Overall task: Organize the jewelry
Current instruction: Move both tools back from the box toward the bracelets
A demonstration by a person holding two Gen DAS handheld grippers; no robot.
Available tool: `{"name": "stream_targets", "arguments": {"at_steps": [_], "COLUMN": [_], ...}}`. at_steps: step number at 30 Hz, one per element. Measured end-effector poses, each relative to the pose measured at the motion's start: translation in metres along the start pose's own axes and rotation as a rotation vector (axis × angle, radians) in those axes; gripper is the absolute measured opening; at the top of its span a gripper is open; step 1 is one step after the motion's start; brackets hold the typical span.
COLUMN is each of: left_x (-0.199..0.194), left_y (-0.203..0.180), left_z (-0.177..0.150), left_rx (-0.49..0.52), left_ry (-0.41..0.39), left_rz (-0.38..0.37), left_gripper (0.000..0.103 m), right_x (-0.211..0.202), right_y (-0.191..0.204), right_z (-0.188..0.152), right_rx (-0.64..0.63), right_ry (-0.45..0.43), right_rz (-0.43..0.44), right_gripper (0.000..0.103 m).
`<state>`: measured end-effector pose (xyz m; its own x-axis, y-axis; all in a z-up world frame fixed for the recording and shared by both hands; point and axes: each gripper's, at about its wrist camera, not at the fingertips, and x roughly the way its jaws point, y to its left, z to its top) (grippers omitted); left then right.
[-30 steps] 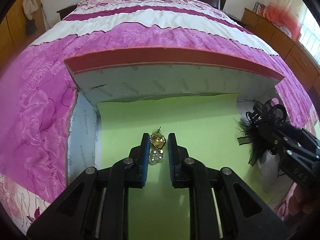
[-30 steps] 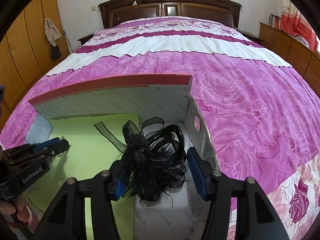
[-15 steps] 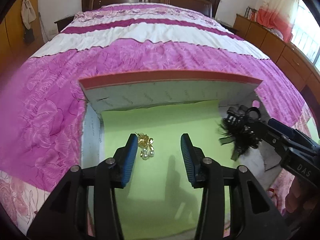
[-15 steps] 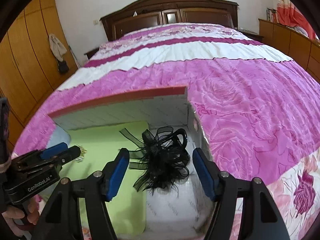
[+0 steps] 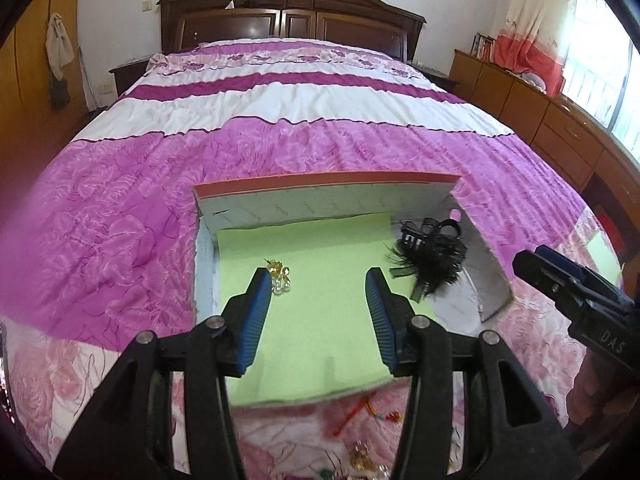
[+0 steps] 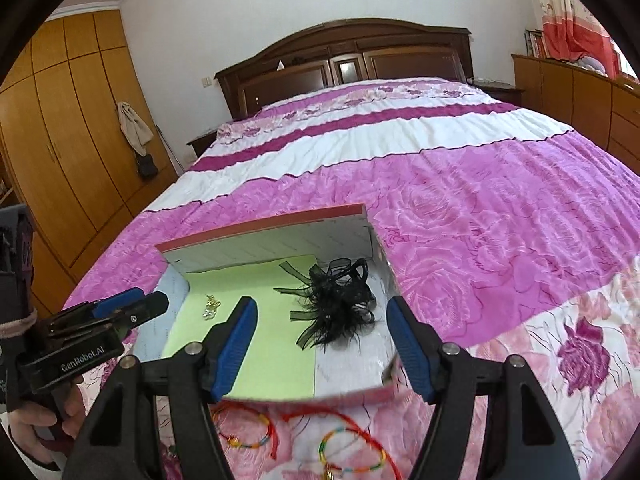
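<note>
An open red-rimmed box lined with a green sheet lies on the bed. A gold and pearl earring lies on the green sheet at its left. A black feathered hair clip lies at its right. My left gripper is open and empty above the box's near edge. My right gripper is open and empty, pulled back from the hair clip. The earring and the box also show in the right wrist view.
Red and multicoloured string bracelets and gold trinkets lie on the pink floral bedspread in front of the box. A wooden headboard stands at the far end, wardrobes at the left.
My left gripper let go of the earring, opened and pulled back and up. My right gripper released the hair clip in the box and drew back too.
</note>
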<state>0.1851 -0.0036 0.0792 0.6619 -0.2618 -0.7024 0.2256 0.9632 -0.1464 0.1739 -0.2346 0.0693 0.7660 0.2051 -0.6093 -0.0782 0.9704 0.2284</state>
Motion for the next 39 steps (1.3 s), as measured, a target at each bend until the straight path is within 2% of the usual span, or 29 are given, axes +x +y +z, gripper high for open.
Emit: {"name": "stream_targets", "arguments": {"at_steps": [8, 16, 24, 32, 39], "left_x": [-0.024, -0.027, -0.020, -0.005, 0.015], "left_y": [0.000, -0.001, -0.009, -0.024, -0.038], "left_z": [-0.015, -0.037, -0.056, -0.074, -0.085], "left_rx": [0.006, -0.005, -0.004, 0.032, 0.058], "left_ry": [-0.005, 0.030, 0.084, 0.148, 0.195], "left_rz": [0.000, -0.009, -0.024, -0.037, -0.040], "left_gripper": [0.042, 0.043, 0.043, 0.043, 0.042], "right_x": [-0.034, -0.044, -0.037, -0.021, -0.007], "right_y": [-0.004, -0.012, -0.025, -0.028, -0.031], "right_z": [-0.013, -0.039, -0.063, -0.081, -0.089], "right_rx": [0.015, 0.007, 0.026, -0.012, -0.020], "right_ry": [-0.038, -0.010, 0.050, 0.097, 0.138], "right_rz": [0.015, -0.014, -0.043, -0.101, -0.106], "right_gripper": [0.070, 0.070, 0.070, 0.070, 0.070]}}
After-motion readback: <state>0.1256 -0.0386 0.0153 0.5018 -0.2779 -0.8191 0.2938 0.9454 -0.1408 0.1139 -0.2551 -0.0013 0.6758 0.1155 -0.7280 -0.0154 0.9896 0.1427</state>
